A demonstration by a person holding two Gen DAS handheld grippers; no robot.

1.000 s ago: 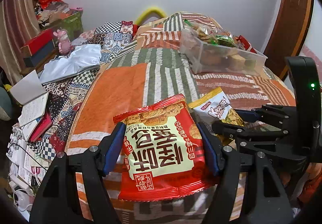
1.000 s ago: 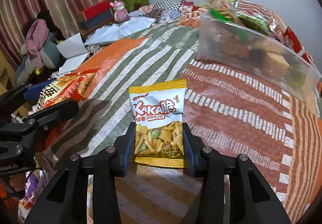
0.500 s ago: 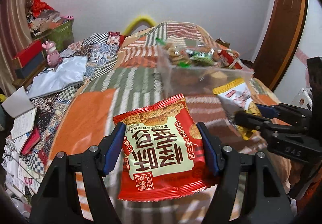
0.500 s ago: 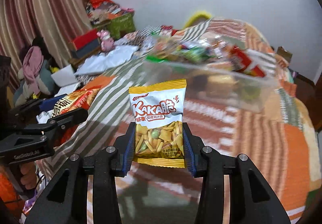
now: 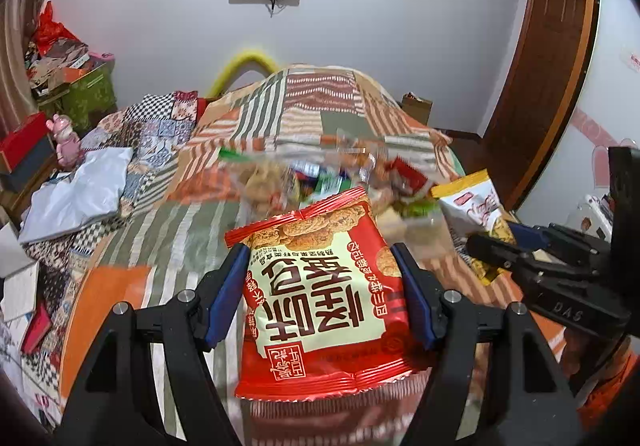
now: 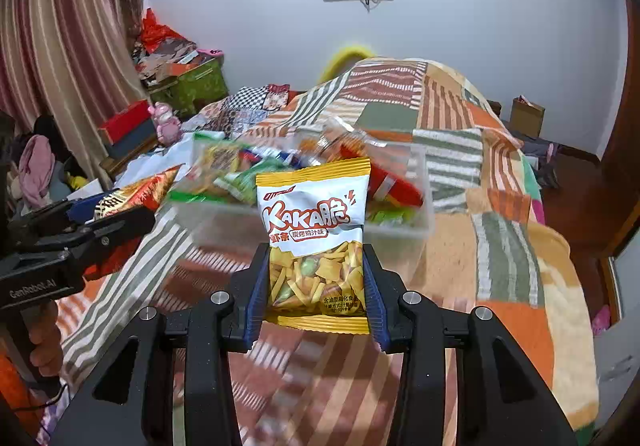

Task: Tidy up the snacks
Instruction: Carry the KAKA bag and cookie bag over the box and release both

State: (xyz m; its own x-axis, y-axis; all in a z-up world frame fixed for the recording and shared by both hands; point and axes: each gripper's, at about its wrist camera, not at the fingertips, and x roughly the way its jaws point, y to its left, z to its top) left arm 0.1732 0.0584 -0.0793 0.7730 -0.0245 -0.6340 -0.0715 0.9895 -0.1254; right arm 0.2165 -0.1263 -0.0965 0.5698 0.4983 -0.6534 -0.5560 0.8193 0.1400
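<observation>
My left gripper (image 5: 320,286) is shut on a red snack bag (image 5: 320,286) and holds it above the bed. My right gripper (image 6: 316,282) is shut on a yellow and white KAKA snack bag (image 6: 314,234). A clear plastic bin (image 6: 400,242) full of snack packs stands just ahead of both bags, blurred by motion; it also shows in the left wrist view (image 5: 416,226). The right gripper and its bag appear at the right of the left wrist view (image 5: 484,217). The left gripper and the red bag appear at the left of the right wrist view (image 6: 120,201).
A patchwork striped blanket (image 6: 500,246) covers the bed. White cloth (image 5: 80,193), books and boxes lie along the left side. A pink toy (image 5: 66,141) stands by red boxes. A wooden door (image 5: 552,85) is at the right.
Both grippers have lifted with their bags and moved forward toward the clear bin, which now sits close ahead. The view has tilted up toward the wall.
</observation>
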